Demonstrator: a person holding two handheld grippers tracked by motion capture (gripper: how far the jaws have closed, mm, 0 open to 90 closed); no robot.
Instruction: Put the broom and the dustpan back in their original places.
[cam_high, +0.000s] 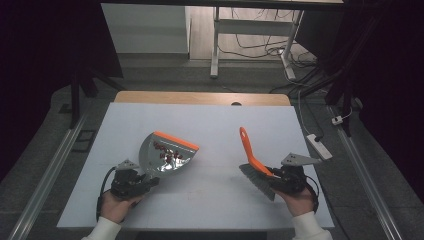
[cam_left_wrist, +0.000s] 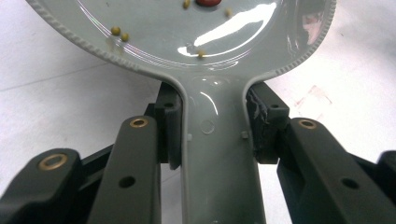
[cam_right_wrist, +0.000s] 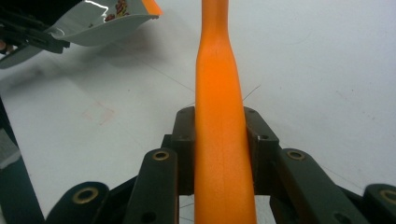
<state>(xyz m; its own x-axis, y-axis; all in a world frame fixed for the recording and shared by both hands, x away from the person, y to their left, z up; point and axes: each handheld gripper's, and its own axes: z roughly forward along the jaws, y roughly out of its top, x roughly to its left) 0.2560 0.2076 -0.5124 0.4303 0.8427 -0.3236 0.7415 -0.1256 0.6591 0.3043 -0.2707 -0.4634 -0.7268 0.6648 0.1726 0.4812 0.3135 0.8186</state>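
The white worktop (cam_high: 210, 125) lies bare between the two tools, with a desk frame (cam_high: 250, 40) and cables on the floor behind it. On the left, the grey dustpan (cam_high: 167, 152) holds red and yellow bits, its handle clamped in the left gripper (cam_high: 142, 181) jaws. At right, the right gripper (cam_high: 277, 176) jaws grip the orange-handled brush (cam_high: 252, 155), bristles near the worktop.

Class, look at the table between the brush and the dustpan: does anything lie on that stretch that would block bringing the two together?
Nothing visible does. The white table is bare between the brush and the dustpan.
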